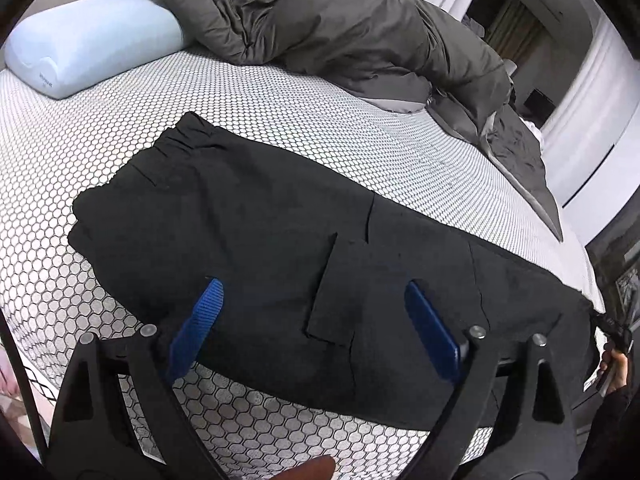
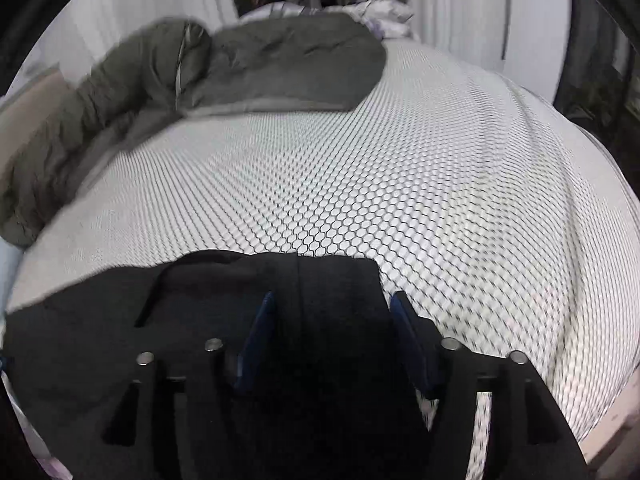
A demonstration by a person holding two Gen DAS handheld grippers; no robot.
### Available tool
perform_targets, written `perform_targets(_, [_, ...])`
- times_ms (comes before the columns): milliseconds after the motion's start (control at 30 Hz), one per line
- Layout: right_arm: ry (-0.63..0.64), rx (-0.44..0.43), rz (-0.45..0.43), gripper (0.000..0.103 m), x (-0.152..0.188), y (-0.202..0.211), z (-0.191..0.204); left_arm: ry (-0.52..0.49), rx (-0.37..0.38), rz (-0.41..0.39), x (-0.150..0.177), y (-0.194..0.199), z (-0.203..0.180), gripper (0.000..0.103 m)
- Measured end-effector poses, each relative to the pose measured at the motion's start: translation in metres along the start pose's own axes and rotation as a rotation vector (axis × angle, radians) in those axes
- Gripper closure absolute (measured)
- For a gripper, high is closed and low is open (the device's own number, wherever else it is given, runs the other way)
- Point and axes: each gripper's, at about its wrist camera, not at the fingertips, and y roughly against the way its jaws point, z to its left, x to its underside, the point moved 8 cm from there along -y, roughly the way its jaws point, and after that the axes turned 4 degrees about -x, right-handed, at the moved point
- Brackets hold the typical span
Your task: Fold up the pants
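Across the honeycomb-patterned mattress (image 1: 280, 92) lie the black pants (image 1: 248, 224), spread flat from the gathered waistband at 10 o'clock in the left wrist view down toward 4 o'clock, a cargo pocket (image 1: 340, 288) near the middle. Over them hangs the left gripper (image 1: 312, 300), its blue pads (image 1: 204, 312) spread wide, one above the pants' near edge and one above the leg; nothing is pinched between them. At 3 to 4 o'clock a hand (image 1: 612, 364) shows at the frame edge beside the pant hem.

From the right wrist view, the right gripper (image 2: 332, 312) stands over the pants' end (image 2: 200, 312) at 6 o'clock, jaws apart with dark cloth lying between the pads (image 2: 256, 340); the pads do not appear to press it, though blur and shadow make this hard to read. A drawstring (image 2: 160, 288) loops at 8 o'clock.

A grey duvet (image 1: 340, 24) is bunched at 12 o'clock, with a pale blue pillow (image 1: 92, 48) at 10 o'clock, touching it.
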Motion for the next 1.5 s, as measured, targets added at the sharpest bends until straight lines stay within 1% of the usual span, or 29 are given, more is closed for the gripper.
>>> perform_targets(33, [-0.01,-0.018,-0.036,0.023,0.002,0.011,-0.001,-0.01,-0.002,-0.002,-0.001,-0.001,-0.001,0.012])
perform_targets(67, [-0.016,-0.026,-0.067,0.021,0.006,0.023,-0.001,-0.03,-0.006,-0.007,-0.002,0.0,-0.004,0.01])
perform_targets(133, [-0.014,-0.039,-0.085,0.018,0.015,0.044,-0.002,-0.071,0.003,-0.019,-0.007,0.0,-0.016,0.008])
perform_targets(200, [0.003,-0.063,-0.077,0.018,0.024,0.057,0.0,-0.136,0.019,-0.007,-0.016,-0.006,-0.041,0.008])
perform_targets(300, [0.028,-0.078,-0.068,0.018,0.033,0.074,0.01,-0.282,0.07,0.026,-0.025,-0.023,-0.101,0.008])
perform_targets(333, [0.031,-0.082,-0.068,0.018,0.035,0.077,0.01,-0.345,0.086,0.042,-0.025,-0.03,-0.124,0.01])
perform_targets(400, [0.041,-0.095,-0.076,0.018,0.041,0.086,0.015,-0.525,0.153,0.088,-0.015,-0.044,-0.178,0.013])
perform_targets(467, [0.05,-0.109,-0.079,0.018,0.045,0.091,0.021,-0.757,0.185,0.131,0.004,-0.06,-0.228,0.015])
perform_targets(533, [0.055,-0.124,-0.076,0.018,0.053,0.098,0.026,-0.929,0.102,0.131,0.014,-0.08,-0.255,0.019])
perform_targets(567, [0.058,-0.129,-0.072,0.018,0.054,0.095,0.029,-0.987,0.07,0.145,0.017,-0.092,-0.265,0.024])
perform_targets(633, [0.071,-0.131,-0.065,0.018,0.058,0.093,0.031,-1.008,0.079,0.202,0.022,-0.11,-0.278,0.03])
perform_targets(700, [0.081,-0.136,-0.055,0.018,0.067,0.093,0.029,-1.033,0.086,0.266,0.03,-0.127,-0.283,0.062])
perform_targets(733, [0.083,-0.139,-0.048,0.018,0.071,0.093,0.028,-1.045,0.086,0.306,0.037,-0.134,-0.282,0.09])
perform_targets(767, [0.085,-0.142,-0.044,0.018,0.074,0.093,0.026,-1.049,0.079,0.33,0.04,-0.14,-0.282,0.1])
perform_targets(800, [0.084,-0.143,-0.042,0.018,0.075,0.09,0.023,-1.05,0.069,0.315,0.039,-0.141,-0.284,0.103])
perform_targets(833, [0.078,-0.144,-0.042,0.018,0.078,0.091,0.019,-1.045,0.068,0.304,0.035,-0.14,-0.284,0.103])
perform_targets(967, [0.044,-0.152,-0.052,0.018,0.081,0.09,0.005,-0.938,0.088,0.233,-0.002,-0.132,-0.279,0.103])
perform_targets(1033, [0.016,-0.151,-0.054,0.018,0.083,0.089,-0.004,-0.864,0.03,0.22,-0.018,-0.144,-0.269,0.103])
perform_targets(1067, [0.002,-0.15,-0.055,0.018,0.084,0.088,-0.007,-0.856,-0.024,0.236,-0.02,-0.154,-0.262,0.103])
perform_targets(1100, [-0.014,-0.153,-0.056,0.018,0.085,0.088,-0.01,-0.853,-0.043,0.268,-0.018,-0.162,-0.257,0.103])
perform_targets(1133, [-0.028,-0.159,-0.057,0.018,0.087,0.088,-0.012,-0.839,-0.036,0.289,-0.017,-0.165,-0.254,0.101])
perform_targets(1200, [-0.047,-0.164,-0.064,0.018,0.091,0.091,-0.016,-0.784,-0.019,0.272,-0.023,-0.159,-0.247,0.095])
perform_targets(1233, [-0.052,-0.164,-0.067,0.018,0.093,0.093,-0.018,-0.758,0.0,0.268,-0.025,-0.153,-0.245,0.082])
perform_targets(1267, [-0.058,-0.163,-0.071,0.018,0.095,0.095,-0.02,-0.735,0.023,0.26,-0.026,-0.144,-0.244,0.063])
perform_targets(1300, [-0.064,-0.16,-0.075,0.018,0.095,0.096,-0.023,-0.722,0.037,0.239,-0.027,-0.134,-0.242,0.052])
perform_targets(1333, [-0.069,-0.157,-0.077,0.018,0.094,0.096,-0.025,-0.718,0.048,0.216,-0.025,-0.125,-0.241,0.032])
perform_targets(1367, [-0.08,-0.148,-0.077,0.018,0.09,0.094,-0.027,-0.721,0.066,0.192,-0.024,-0.116,-0.243,0.023])
perform_targets(1467, [-0.093,-0.165,-0.077,0.018,0.069,0.085,-0.023,-0.777,0.105,0.177,-0.018,-0.106,-0.255,0.023])
perform_targets(1500, [-0.093,-0.165,-0.079,0.018,0.059,0.08,-0.02,-0.802,0.096,0.171,-0.011,-0.106,-0.266,0.023])
